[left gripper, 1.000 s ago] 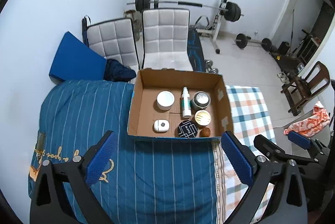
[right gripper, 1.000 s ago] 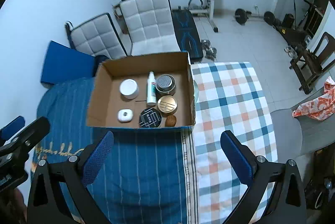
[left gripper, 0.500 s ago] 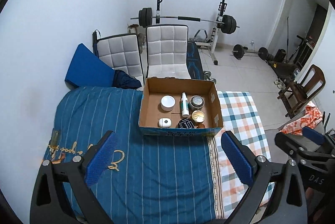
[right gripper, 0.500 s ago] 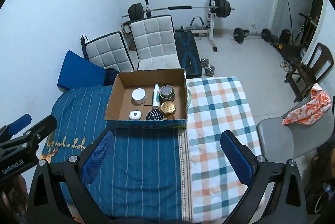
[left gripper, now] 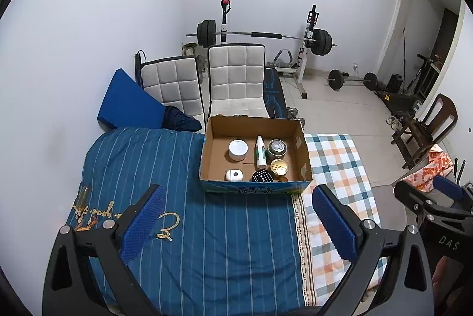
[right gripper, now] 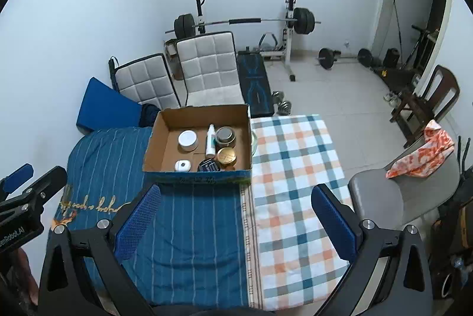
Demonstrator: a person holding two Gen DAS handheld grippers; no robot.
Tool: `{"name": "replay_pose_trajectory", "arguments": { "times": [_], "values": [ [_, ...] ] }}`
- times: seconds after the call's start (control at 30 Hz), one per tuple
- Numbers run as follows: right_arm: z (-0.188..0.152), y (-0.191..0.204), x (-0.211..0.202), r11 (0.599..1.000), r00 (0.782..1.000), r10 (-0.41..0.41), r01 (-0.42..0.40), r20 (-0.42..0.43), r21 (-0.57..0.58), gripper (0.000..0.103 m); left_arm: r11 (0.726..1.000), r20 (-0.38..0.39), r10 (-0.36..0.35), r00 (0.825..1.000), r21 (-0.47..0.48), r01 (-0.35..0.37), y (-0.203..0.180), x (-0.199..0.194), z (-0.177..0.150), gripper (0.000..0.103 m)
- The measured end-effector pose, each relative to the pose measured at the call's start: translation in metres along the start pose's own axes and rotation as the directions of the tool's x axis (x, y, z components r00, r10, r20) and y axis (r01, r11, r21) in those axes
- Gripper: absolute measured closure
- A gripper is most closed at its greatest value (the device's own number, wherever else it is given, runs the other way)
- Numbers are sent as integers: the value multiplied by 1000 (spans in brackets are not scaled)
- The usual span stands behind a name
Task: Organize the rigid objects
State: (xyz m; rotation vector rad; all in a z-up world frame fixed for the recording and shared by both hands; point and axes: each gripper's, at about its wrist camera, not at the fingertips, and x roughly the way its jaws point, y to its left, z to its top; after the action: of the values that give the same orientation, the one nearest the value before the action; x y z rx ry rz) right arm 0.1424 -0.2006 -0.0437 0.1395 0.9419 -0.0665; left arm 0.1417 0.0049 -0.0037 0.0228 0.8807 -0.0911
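An open cardboard box (left gripper: 301, 140) (right gripper: 153, 138) stands on the bed. It holds a white round jar (left gripper: 238, 149) (right gripper: 187, 139), a white spray bottle (left gripper: 260, 152) (right gripper: 210, 143), a silver tin (left gripper: 277, 147) (right gripper: 225, 136), a gold-lidded tin (left gripper: 279, 167) (right gripper: 226, 156), a small white case (left gripper: 234, 175) (right gripper: 182, 165) and a black round tin (left gripper: 262, 176) (right gripper: 208, 165). My left gripper (left gripper: 241, 223) is open and empty, well back from the box. My right gripper (right gripper: 236, 220) is open and empty, also well back.
The bed has a blue striped cover (left gripper: 147, 168) on the left and a checked cloth (right gripper: 292, 168) on the right. Two white padded chairs (left gripper: 236, 79) stand behind it. A weight bench with a barbell (left gripper: 266, 35), a wooden chair (right gripper: 425, 100) and a grey chair (right gripper: 381, 197) surround it.
Both grippers have pulled up and back from the box, so it looks smaller and farther. Both stayed open and empty.
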Motion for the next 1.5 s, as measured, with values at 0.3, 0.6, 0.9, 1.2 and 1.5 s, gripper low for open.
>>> {"name": "replay_pose_trajectory", "arguments": {
  "times": [0.3, 0.6, 0.9, 1.2, 1.5],
  "values": [
    [3, 1, -18, 1000, 998, -28, 28, 63, -10, 0, 1000, 18, -7, 1000, 5, 7, -4, -7, -1, 1],
    [2, 2, -26, 999, 997, -23, 25, 76, -20, 0, 1000, 24, -7, 1000, 1, 7, -4, -7, -1, 1],
    [2, 1, -27, 999, 997, -21, 23, 80, -23, 0, 1000, 30, -6, 1000, 2, 6, -4, -9, 0, 1],
    [1, 2, -27, 1000, 997, -10, 12, 78, -24, 0, 1000, 31, -7, 999, 2, 7, -5, -11, -1, 1],
    [1, 3, -31, 1000, 997, -3, 6, 81, -30, 0, 1000, 41, -6, 999, 0, 6, -5, -14, -1, 1]
  ]
}}
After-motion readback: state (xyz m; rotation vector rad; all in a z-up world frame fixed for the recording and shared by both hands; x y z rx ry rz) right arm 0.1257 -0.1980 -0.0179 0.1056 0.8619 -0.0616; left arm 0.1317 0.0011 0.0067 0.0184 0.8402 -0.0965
